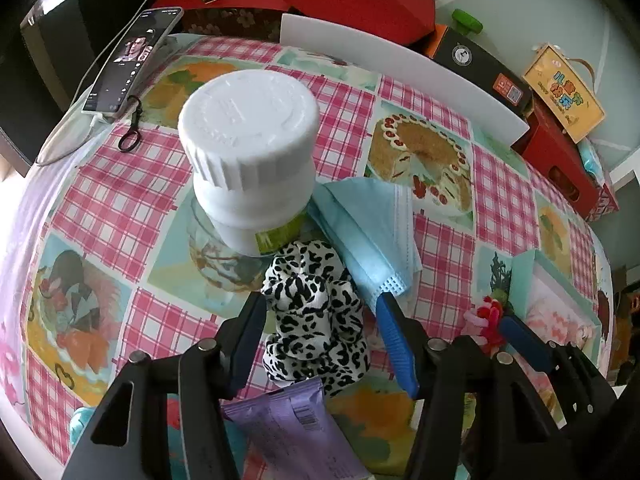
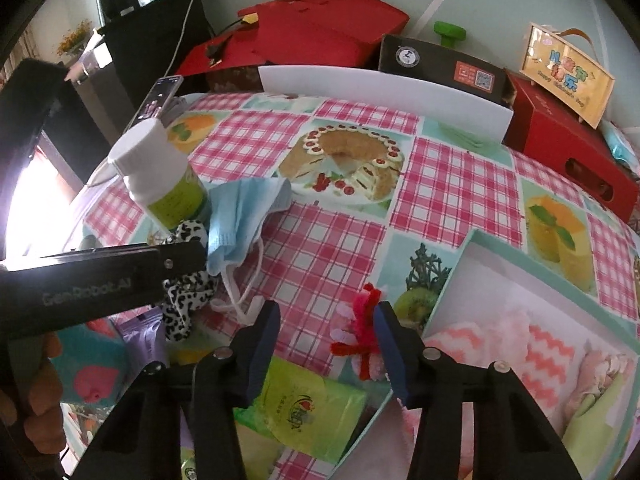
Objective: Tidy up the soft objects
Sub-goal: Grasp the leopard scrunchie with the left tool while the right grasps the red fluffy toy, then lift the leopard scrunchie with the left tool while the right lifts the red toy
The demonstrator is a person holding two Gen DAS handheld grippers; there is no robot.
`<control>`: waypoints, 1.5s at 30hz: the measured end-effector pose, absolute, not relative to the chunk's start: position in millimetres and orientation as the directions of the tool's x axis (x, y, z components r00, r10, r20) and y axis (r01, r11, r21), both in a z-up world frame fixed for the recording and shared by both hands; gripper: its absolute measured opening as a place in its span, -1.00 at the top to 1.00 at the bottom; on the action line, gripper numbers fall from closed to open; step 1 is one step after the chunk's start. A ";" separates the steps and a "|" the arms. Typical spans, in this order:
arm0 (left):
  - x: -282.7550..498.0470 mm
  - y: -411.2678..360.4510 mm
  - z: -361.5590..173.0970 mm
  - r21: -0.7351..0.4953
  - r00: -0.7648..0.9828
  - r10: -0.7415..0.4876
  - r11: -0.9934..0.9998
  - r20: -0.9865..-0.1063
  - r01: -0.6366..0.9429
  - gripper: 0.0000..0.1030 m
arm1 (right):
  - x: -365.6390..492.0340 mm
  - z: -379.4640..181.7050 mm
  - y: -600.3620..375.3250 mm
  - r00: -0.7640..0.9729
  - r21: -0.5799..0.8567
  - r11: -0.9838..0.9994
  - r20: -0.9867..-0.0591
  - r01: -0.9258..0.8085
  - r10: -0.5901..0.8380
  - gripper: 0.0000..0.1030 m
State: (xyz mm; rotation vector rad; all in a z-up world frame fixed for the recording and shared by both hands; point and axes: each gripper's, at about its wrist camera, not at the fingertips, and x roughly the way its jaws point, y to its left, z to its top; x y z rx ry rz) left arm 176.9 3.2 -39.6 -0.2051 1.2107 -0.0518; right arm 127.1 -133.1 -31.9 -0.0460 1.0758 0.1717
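- Left gripper straddles the leopard-print scrunchie, jaws half-wide, pads not yet pressing.
- Right gripper brackets the red pipe-cleaner flower, flower against its right pad; grip uncertain.

"GenRobot.AI" stands in grey letters on the black gripper body at the left of the right wrist view; other print on boxes and packets is too small to read.

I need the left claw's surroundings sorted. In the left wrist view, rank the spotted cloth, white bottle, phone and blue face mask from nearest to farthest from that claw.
1. Spotted cloth: between the fingers of the left claw.
2. Blue face mask: just beyond the right finger.
3. White bottle: behind the cloth, slightly left.
4. Phone: far left, at the table edge.
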 end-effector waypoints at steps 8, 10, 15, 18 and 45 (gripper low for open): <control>181.1 -0.2 -49.4 -0.168 0.331 -0.135 0.983 -0.934 -0.071 -0.11 | 127.9 -35.4 -133.3 0.455 0.015 0.986 -0.886 -0.165 0.089 0.08; 182.0 -1.4 -51.2 -0.161 0.329 -0.129 0.984 -0.936 -0.071 -0.07 | 128.6 -36.7 -135.2 0.451 0.010 0.987 -0.889 -0.163 0.084 0.11; 183.4 -0.8 -54.2 -0.162 0.322 -0.129 0.984 -0.938 -0.077 0.13 | 129.6 -35.5 -138.1 0.454 -0.006 0.987 -0.888 -0.159 0.068 0.32; 183.3 -0.5 -54.6 -0.160 0.324 -0.126 0.984 -0.938 -0.079 0.23 | 129.3 -33.5 -141.8 0.456 0.000 0.989 -0.887 -0.146 0.067 0.47; 176.5 10.3 -41.1 -0.180 0.378 -0.135 0.980 -0.916 -0.086 0.56 | 126.1 -27.7 -153.7 0.490 0.020 0.996 -0.870 -0.092 0.063 0.92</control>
